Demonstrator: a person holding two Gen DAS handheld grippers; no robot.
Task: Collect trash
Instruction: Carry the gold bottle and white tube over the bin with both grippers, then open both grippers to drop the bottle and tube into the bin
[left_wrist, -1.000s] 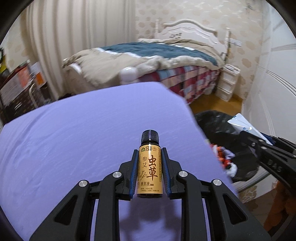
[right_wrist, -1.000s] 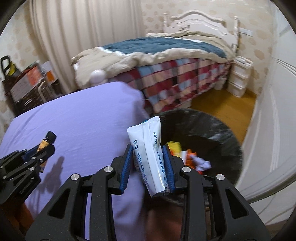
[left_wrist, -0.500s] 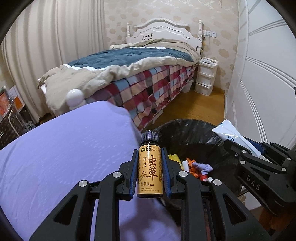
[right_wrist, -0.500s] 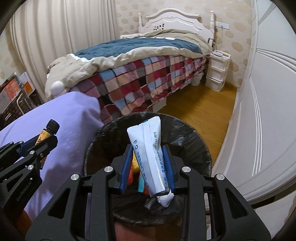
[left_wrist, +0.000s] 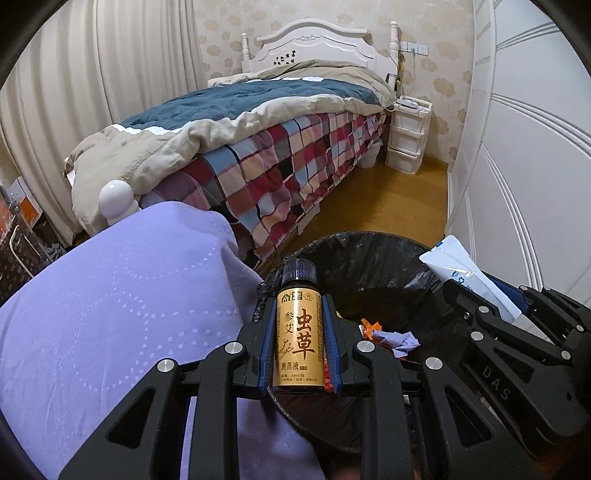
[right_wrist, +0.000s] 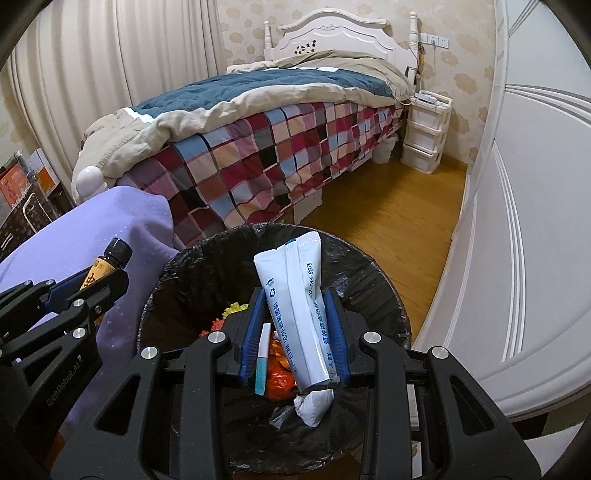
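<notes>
My left gripper (left_wrist: 298, 343) is shut on a small brown bottle (left_wrist: 299, 343) with a gold label and black cap, held upright at the near left rim of a black-lined trash bin (left_wrist: 369, 258). My right gripper (right_wrist: 297, 339) is shut on a white toothpaste tube (right_wrist: 299, 314) over the bin (right_wrist: 207, 266). Crumpled orange, yellow and purple trash (right_wrist: 279, 365) lies inside. In the right wrist view the left gripper (right_wrist: 92, 291) with the bottle (right_wrist: 105, 264) shows at the left. The left wrist view shows the right gripper (left_wrist: 491, 306) with the tube (left_wrist: 461, 275) at the right.
A table under a purple cloth (left_wrist: 110, 314) stands left of the bin. Behind it is a bed (left_wrist: 277, 147) with a checked cover, a white drawer unit (left_wrist: 406, 136) beside it, wood floor (right_wrist: 388, 229) and white wardrobe doors (right_wrist: 535, 221) on the right.
Both grippers have swung right, from above the purple cloth to the bin, each still holding its item. The bin now fills the lower part of both views.
</notes>
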